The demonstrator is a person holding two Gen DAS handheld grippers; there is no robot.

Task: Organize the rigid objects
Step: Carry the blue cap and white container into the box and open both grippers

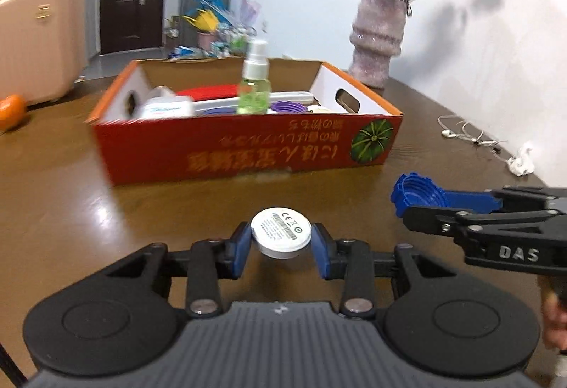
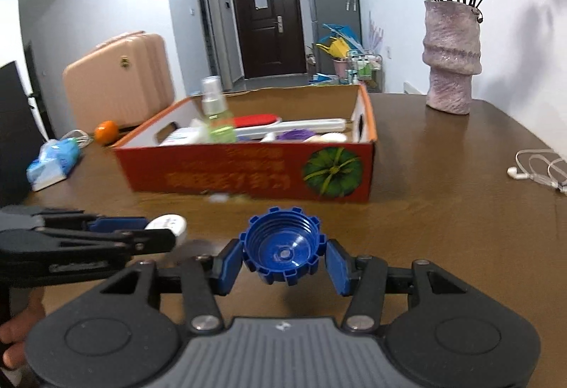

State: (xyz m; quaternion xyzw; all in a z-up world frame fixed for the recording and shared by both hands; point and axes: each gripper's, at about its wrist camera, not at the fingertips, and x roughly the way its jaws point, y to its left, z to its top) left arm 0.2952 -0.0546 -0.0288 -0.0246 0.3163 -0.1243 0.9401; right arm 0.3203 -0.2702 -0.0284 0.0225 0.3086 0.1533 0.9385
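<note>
My left gripper [image 1: 281,248] is shut on a small white round device [image 1: 281,236] with a printed label, held above the brown table. My right gripper [image 2: 283,262] is shut on a blue notched bottle cap [image 2: 282,244], its hollow side facing the camera. Each gripper shows in the other's view: the right one with the blue cap [image 1: 418,194] at the right edge, the left one with the white device [image 2: 169,225] at the left edge. Ahead stands a red cardboard box [image 1: 248,154] with a green spray bottle [image 1: 254,83] upright inside it, among several other items.
A pink-grey vase [image 1: 377,40] of dried flowers stands behind the box on the right. White earphones [image 2: 538,168] lie on the table at right, beside crumpled paper [image 1: 521,163]. An orange [image 2: 106,131] and a tissue pack [image 2: 53,163] sit left. A pink suitcase [image 2: 117,83] stands beyond the table.
</note>
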